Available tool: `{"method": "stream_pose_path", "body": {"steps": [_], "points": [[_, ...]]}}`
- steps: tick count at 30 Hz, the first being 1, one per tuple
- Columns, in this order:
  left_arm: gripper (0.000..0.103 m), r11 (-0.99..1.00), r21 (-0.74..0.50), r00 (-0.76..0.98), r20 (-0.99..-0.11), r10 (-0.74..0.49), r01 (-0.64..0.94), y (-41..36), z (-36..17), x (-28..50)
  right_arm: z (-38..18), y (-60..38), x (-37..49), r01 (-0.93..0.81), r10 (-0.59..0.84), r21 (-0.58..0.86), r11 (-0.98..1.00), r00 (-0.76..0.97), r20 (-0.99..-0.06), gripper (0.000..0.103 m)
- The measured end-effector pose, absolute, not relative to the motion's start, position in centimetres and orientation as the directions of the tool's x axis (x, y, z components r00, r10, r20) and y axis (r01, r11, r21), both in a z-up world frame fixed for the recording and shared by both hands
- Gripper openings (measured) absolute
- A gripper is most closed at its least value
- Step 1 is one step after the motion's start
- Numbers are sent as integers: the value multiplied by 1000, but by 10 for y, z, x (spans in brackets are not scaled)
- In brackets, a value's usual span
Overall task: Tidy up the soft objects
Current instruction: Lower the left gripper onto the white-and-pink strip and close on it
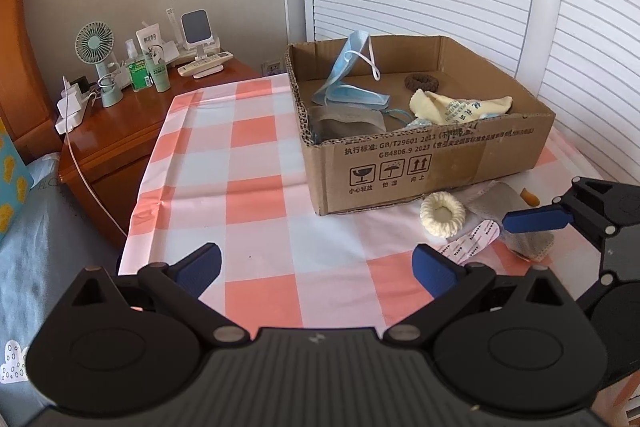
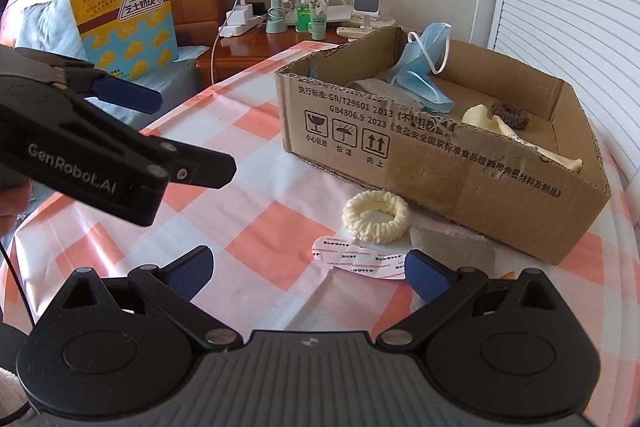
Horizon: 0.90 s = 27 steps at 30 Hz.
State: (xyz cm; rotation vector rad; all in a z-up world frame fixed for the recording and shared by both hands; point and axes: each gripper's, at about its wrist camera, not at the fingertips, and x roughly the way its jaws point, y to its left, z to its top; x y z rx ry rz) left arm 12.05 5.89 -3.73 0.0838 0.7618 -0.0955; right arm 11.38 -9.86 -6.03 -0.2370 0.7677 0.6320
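Both sets of jaws are spread wide with nothing in them: the left gripper (image 1: 316, 267) hangs over bare checked cloth, while the right gripper (image 2: 308, 267) is lined up on the pink-printed sachet (image 2: 360, 259). The cream scrunchie (image 2: 376, 215) and grey pad (image 2: 452, 247) sit just beside the cardboard box (image 2: 440, 167), probably next to go in with the blue mask (image 2: 420, 75); what's under the pad, can't tell.

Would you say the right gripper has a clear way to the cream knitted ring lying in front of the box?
Probably yes: the right gripper is open, and only the flat pink-printed sachet lies between it and the cream ring, nothing standing in the path.
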Motion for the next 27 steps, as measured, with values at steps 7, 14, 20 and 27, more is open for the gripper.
{"method": "stream_pose_path", "body": {"steps": [7,14,20,27], "points": [[101,969,22,681,-715,-157,247,42,-46,129,-64,-126,103,-532,353,-25,846,595,-722,103],[101,928,32,621,-751,-222,371,9,-67,140,-80,-163,99,-404,211,-75,912,615,-759,103],[102,893,-19,537,-793,-288,450,-9,-91,152,-83,-177,98,-394,213,-58,917,609,-764,103],[102,870,-21,542,-775,-326,493,-15,-92,160,-83,-179,93,-396,221,-56,917,620,-753,103]]}}
